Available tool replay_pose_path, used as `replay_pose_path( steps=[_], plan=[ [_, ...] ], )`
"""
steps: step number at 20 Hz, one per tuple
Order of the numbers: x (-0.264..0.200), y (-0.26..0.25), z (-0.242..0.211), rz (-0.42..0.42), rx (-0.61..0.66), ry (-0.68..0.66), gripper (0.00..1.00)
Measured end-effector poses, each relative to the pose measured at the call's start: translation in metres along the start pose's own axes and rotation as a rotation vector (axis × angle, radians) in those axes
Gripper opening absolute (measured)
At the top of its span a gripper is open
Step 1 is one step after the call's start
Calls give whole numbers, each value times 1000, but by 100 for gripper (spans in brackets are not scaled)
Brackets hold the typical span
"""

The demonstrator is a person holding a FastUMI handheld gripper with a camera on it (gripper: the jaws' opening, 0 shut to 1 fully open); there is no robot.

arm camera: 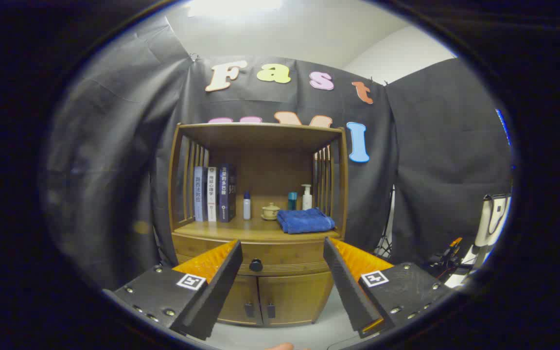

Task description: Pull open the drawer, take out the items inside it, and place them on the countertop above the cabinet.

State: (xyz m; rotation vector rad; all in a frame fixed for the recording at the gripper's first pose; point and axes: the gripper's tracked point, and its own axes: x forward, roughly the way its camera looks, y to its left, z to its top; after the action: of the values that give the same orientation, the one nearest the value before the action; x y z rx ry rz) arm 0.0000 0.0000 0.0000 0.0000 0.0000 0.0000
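Books (213,193) left, towel (305,220) right on countertop (241,232), above drawer (280,256).

The hand-held gripper (282,260) consists of two fingers (221,287) mounted on flat, dark carrier blocks. Each block has a matte surface with light scuffing and carries a row of small round screw heads along its outer edge. A square white fiducial marker with a black pattern is fixed on top of each block, close to the finger root. Each finger is a long wedge, tapering forward, with a finely ribbed face. The fingers stand wide apart.
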Motion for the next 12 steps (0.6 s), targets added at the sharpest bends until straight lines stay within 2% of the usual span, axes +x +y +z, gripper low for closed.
replay_pose_path(
  steps=[7,12],
  plan=[
    [-3,-24,0,-47,14,3,100],
    [2,-23,-7,-49,14,29,100]
  ],
)
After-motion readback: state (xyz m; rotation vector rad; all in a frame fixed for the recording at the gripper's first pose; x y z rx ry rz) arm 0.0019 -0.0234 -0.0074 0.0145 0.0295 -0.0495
